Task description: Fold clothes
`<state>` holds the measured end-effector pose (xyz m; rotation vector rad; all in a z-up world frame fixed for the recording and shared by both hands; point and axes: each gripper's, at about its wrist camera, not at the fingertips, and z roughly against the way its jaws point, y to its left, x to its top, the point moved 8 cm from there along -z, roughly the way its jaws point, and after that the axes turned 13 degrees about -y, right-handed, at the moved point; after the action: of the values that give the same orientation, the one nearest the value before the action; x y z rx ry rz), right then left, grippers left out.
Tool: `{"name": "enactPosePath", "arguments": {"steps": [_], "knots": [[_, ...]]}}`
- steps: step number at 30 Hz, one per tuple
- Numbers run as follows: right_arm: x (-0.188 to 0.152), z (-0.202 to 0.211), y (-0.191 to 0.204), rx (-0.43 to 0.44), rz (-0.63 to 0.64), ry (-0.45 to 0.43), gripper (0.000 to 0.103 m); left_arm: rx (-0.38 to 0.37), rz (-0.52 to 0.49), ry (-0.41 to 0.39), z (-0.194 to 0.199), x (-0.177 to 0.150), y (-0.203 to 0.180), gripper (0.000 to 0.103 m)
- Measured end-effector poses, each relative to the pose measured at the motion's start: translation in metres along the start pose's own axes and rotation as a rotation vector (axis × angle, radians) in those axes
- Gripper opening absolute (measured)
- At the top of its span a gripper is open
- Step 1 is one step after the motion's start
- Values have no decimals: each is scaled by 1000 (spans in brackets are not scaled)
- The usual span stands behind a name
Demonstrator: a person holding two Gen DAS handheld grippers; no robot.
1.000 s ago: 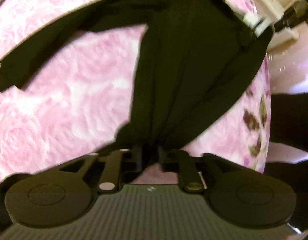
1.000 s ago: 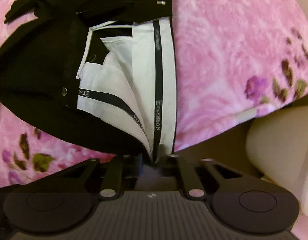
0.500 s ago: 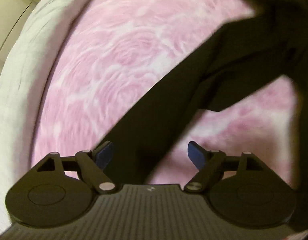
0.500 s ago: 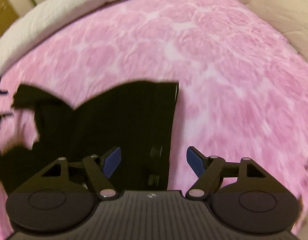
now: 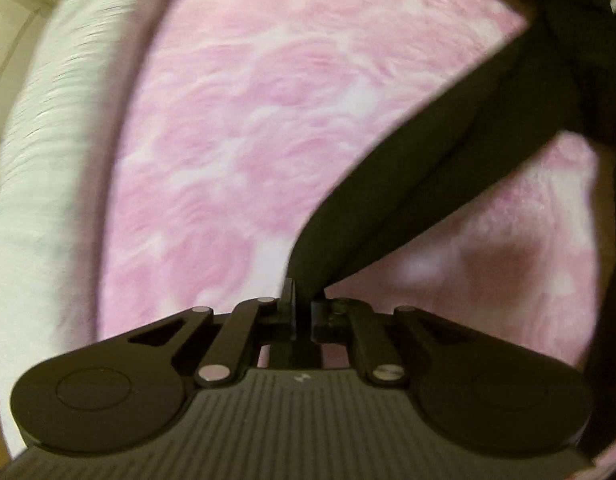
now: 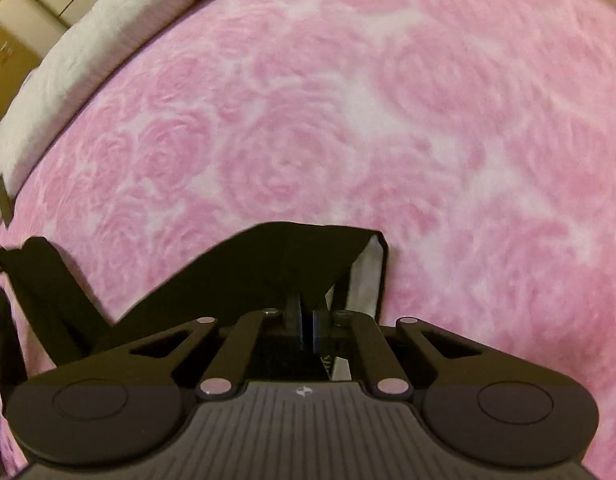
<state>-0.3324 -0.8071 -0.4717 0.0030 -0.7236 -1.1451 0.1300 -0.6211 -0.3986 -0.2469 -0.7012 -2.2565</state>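
Both grippers tilt steeply down toward a bed, each seen from behind its black linkage bars and ribbed grey housing at the bottom of the frame.

The left gripper [image 5: 304, 304] has just been closing and now pinches dark cloth: its jaws stand nearly together, with the end of a trouser leg caught between them. From the jaws the trousers [image 5: 447, 152] run as a long, smooth, matte black band up to the upper right of the frame, where the cloth bunches and crosses itself. Motion blur softens the view.

The right gripper [image 6: 306, 320] has also just been closing and grips the trousers [image 6: 276, 272] too, its jaws almost meeting on a raised peak of black fabric at lower centre. Just right of the jaws a white lining [image 6: 365, 276] shows inside the cloth's edge. The rest of the garment spreads low and flat to the left, ending in a narrow strip at the left edge.

Under everything lies a plush pink blanket [image 6: 347, 120] with a swirled rose pattern. A white quilted edge [image 5: 48, 160] curves along the left of the left view, and along the upper left of the right view.
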Motion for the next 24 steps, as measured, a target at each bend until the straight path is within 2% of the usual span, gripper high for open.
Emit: {"name": "enactPosePath", "arguments": {"steps": [2, 5, 7, 9, 11, 12, 14, 15, 16, 18, 22, 24], "knots": [[13, 22, 15, 20, 33, -56, 3, 83, 52, 28, 35, -14, 29, 6], [41, 71, 29, 30, 40, -192, 3, 245, 117, 110, 86, -51, 77, 6], [50, 96, 31, -14, 59, -259, 2, 348, 190, 185, 111, -84, 104, 5], [46, 106, 22, -75, 45, -288, 2, 423, 292, 270, 127, -119, 125, 5], [35, 108, 11, -127, 15, -296, 2, 426, 360, 361, 120, -150, 124, 8], [24, 101, 5, -140, -6, -274, 3, 420, 390, 407, 115, -165, 121, 16], [2, 80, -2, -175, -9, -197, 17, 391, 424, 473, 96, -185, 107, 25], [-10, 68, -5, -205, 3, -149, 33, 370, 425, 496, 86, -191, 96, 32], [-19, 60, -8, -231, 6, -110, 37, 347, 423, 504, 78, -193, 85, 34], [-29, 55, -12, -258, -10, -87, 37, 318, 425, 477, 66, -186, 63, 40], [-35, 61, -16, -273, -5, -78, 53, 273, 406, 372, 54, -150, 17, 49], [-35, 64, -19, -270, -1, -74, 55, 237, 413, 317, 47, -124, -3, 57]]}}
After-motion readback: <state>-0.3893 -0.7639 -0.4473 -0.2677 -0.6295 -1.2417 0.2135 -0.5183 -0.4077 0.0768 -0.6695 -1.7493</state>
